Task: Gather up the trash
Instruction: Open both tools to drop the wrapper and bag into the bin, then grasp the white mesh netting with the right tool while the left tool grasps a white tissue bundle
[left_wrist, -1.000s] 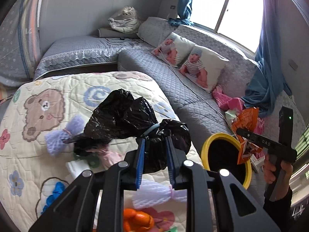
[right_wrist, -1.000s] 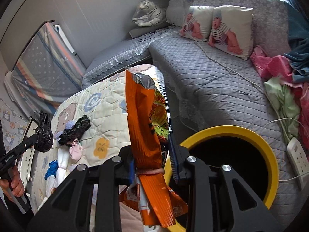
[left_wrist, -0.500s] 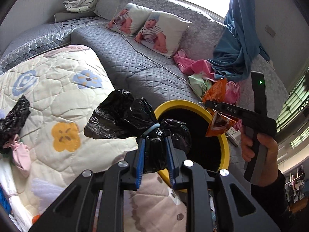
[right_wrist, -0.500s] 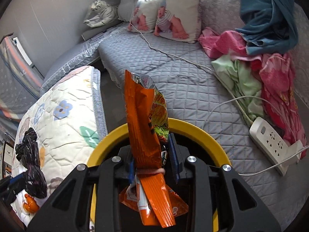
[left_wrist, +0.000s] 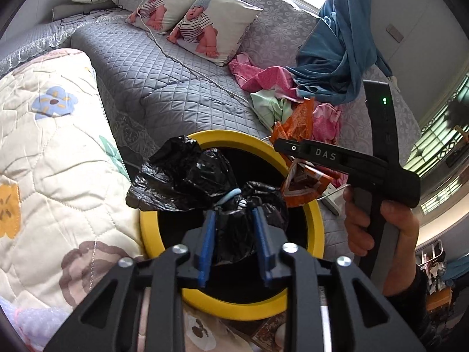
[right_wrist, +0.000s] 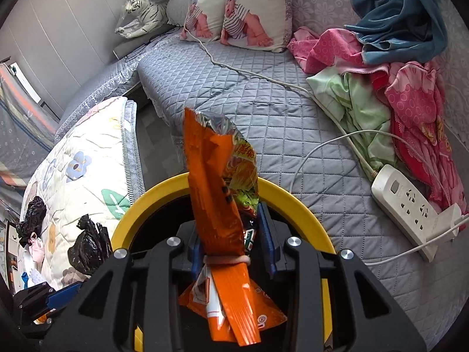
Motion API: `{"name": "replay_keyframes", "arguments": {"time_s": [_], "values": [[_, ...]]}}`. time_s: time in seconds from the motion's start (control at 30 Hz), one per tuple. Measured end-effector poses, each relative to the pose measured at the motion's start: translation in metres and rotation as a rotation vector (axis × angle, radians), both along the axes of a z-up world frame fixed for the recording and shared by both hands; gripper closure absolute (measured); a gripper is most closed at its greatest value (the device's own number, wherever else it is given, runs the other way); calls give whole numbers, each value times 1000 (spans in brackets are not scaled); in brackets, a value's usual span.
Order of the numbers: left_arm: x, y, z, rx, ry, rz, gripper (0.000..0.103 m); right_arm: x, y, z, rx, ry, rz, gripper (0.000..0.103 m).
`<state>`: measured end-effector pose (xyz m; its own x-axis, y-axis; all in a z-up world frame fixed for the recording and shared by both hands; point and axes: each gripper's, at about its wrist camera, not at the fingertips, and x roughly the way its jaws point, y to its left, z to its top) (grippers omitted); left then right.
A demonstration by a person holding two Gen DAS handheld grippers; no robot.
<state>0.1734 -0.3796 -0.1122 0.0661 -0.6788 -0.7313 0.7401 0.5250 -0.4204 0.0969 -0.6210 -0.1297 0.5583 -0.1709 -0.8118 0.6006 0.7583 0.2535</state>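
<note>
My left gripper (left_wrist: 233, 217) is shut on a crumpled black plastic bag (left_wrist: 187, 176) tied with a pale blue band, held over the yellow-rimmed bin (left_wrist: 152, 228). My right gripper (right_wrist: 230, 220) is shut on an orange snack packet (right_wrist: 217, 187) bound with a rubber band, above the same bin (right_wrist: 293, 202). In the left wrist view the right gripper (left_wrist: 283, 146) holds the packet (left_wrist: 296, 123) over the bin's far rim. In the right wrist view the black bag (right_wrist: 88, 243) shows at lower left.
A cartoon-print quilt (left_wrist: 52, 146) lies left of the bin, with another black bag (right_wrist: 30, 214) on it. A grey quilted sofa (right_wrist: 263, 111) behind holds baby-print cushions (right_wrist: 249, 14), pink and green clothes (right_wrist: 395, 94), a blue cloth (right_wrist: 395, 8) and a white power strip (right_wrist: 407, 202).
Both grippers have moved from beside the quilt to over the bin's opening, each still holding its trash. The left gripper swung right, away from the quilt.
</note>
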Motion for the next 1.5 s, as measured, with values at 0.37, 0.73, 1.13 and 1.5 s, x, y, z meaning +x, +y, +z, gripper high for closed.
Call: {"name": "replay_keyframes", "arguments": {"time_s": [0.37,0.73,1.13,1.5], "values": [[10,33,27,-52,-49,96,54,-9,1,12,-9,-34,-27,58],[59,177,109,-77,-269,361,46,-8,66,59,-113,-171,109,57],[40,419,119,-26,-398,787,11,11,206,75,-134,-348,543,36],[-65,445,46,32,-340,742,10,8,287,46,-313,-282,810,30]]}}
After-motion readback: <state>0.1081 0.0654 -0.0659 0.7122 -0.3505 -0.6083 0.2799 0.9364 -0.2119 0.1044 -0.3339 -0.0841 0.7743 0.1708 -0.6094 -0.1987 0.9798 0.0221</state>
